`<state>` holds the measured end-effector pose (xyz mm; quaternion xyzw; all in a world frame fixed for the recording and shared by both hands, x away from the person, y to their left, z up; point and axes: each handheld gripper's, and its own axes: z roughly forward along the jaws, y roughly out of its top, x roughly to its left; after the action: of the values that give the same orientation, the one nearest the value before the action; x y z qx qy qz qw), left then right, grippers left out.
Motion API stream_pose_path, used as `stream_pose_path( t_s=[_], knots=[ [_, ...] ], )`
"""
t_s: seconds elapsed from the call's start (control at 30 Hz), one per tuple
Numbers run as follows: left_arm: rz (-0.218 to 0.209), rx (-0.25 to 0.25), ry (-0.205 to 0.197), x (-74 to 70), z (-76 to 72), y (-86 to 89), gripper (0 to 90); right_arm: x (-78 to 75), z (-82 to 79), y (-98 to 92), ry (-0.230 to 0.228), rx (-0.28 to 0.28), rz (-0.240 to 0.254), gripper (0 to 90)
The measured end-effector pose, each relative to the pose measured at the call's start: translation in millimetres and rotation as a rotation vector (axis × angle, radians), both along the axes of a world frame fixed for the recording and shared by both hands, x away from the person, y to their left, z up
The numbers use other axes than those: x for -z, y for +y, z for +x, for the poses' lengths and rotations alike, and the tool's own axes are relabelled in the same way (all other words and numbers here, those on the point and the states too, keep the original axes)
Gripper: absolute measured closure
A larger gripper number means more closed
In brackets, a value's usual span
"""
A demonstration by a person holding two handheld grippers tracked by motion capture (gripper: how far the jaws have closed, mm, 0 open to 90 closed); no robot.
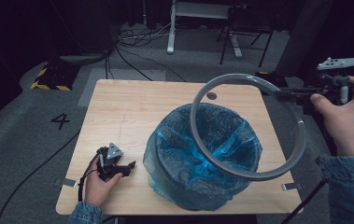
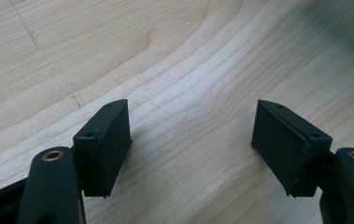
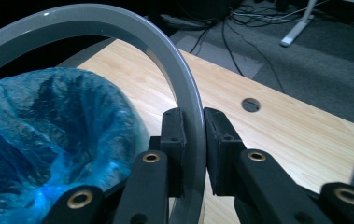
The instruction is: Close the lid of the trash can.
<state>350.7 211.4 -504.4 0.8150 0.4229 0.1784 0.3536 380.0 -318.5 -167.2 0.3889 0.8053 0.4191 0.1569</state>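
The right hand-held gripper (image 1: 290, 93) is pinching the grey ring (image 1: 248, 126) above the bin (image 1: 202, 156) (left hand-held gripper (image 1: 129, 166) resting wide on the worktop (image 1: 128, 112)).

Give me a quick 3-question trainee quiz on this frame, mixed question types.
1. True or false: the right gripper has its fingers clamped on the grey ring.
2. What lines the bin? A) blue plastic bag B) white paper C) nothing
3. Fill in: the left gripper, open, rests on the wooden ____.

Key:
1. True; the ring is held tilted above the bin.
2. A; the blue bag drapes over the rim.
3. table.
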Motion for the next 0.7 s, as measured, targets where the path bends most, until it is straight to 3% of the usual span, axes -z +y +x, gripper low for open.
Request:
stream_pose_path(
  t_s=[0.5, 0.7],
  knots=[
    [0.003, 0.001, -0.002, 0.1, 0.1, 0.0, 28.1, 26.6, 13.1, 55.9, 0.077, -0.114, 0.022, 79.0],
    [0.003, 0.001, -0.001, 0.0, 0.0, 0.0, 28.1, 40.2, 16.6, 70.3, 0.105, -0.140, 0.007, 79.0]
  ],
)
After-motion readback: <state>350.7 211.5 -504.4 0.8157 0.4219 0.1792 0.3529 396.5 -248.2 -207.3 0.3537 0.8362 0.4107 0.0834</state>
